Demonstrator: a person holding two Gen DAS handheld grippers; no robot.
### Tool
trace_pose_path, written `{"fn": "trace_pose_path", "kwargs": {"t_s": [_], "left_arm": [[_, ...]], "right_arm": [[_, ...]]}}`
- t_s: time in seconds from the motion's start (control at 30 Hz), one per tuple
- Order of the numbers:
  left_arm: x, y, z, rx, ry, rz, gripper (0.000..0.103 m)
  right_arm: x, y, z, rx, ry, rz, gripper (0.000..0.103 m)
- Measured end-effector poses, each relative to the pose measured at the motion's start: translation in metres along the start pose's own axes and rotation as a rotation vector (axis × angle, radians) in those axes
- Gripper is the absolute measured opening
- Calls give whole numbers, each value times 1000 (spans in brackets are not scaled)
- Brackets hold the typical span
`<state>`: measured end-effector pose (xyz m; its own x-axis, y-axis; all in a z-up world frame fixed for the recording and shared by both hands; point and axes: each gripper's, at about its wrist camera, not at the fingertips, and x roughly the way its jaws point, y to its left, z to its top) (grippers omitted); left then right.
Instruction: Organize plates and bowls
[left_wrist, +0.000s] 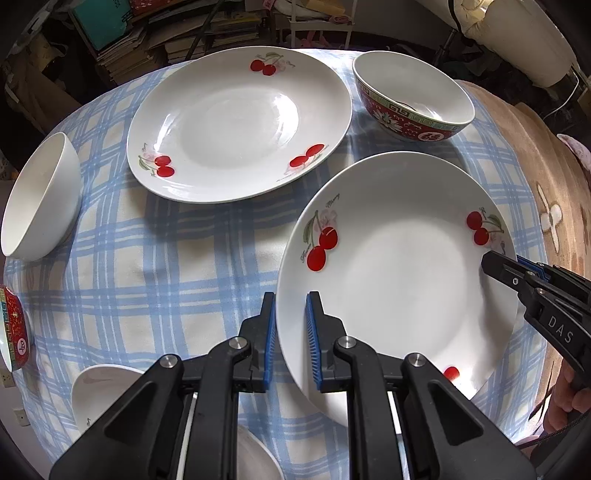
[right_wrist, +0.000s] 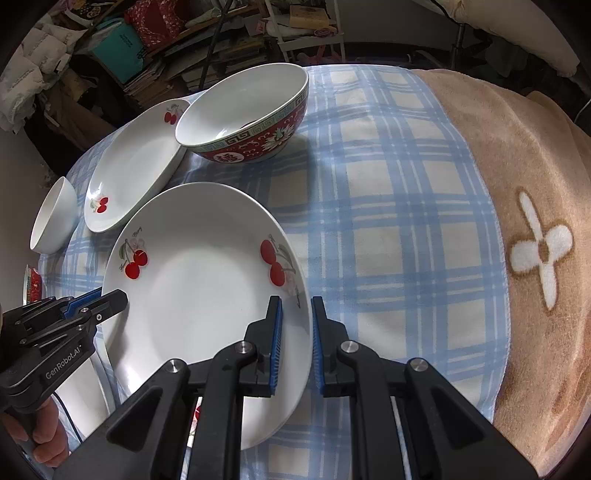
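A white cherry-print plate (left_wrist: 399, 277) (right_wrist: 199, 295) lies nearest on the blue checked cloth. My left gripper (left_wrist: 291, 328) is shut on its left rim, one blue pad under the edge and one over it. On the opposite rim my right gripper (right_wrist: 297, 332) is shut the same way. Each gripper also shows in the other's view: the right gripper (left_wrist: 495, 266) at the plate's right edge, the left gripper (right_wrist: 110, 301) at its left edge. A second cherry plate (left_wrist: 236, 125) (right_wrist: 136, 166) lies farther back. Beside it stands a red patterned bowl (left_wrist: 410, 99) (right_wrist: 243, 110).
A plain white bowl (left_wrist: 40, 199) (right_wrist: 53, 218) sits at the left. Another red bowl (left_wrist: 14, 332) peeks in at the left edge. White dishes (left_wrist: 107, 391) lie under my left gripper. A tan blanket (right_wrist: 517, 166) covers the right side. Cluttered shelves stand behind the table.
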<state>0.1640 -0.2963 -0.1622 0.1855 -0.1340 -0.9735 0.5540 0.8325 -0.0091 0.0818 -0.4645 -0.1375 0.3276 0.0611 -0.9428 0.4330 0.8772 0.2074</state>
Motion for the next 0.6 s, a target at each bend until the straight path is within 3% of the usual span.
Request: {"fn": "trace_pose_path", "kwargs": {"t_s": [0.6], "left_arm": [[-49, 40, -19, -59, -37, 17, 15]], "right_arm": [[-30, 46, -3, -60, -52, 64, 14]]}}
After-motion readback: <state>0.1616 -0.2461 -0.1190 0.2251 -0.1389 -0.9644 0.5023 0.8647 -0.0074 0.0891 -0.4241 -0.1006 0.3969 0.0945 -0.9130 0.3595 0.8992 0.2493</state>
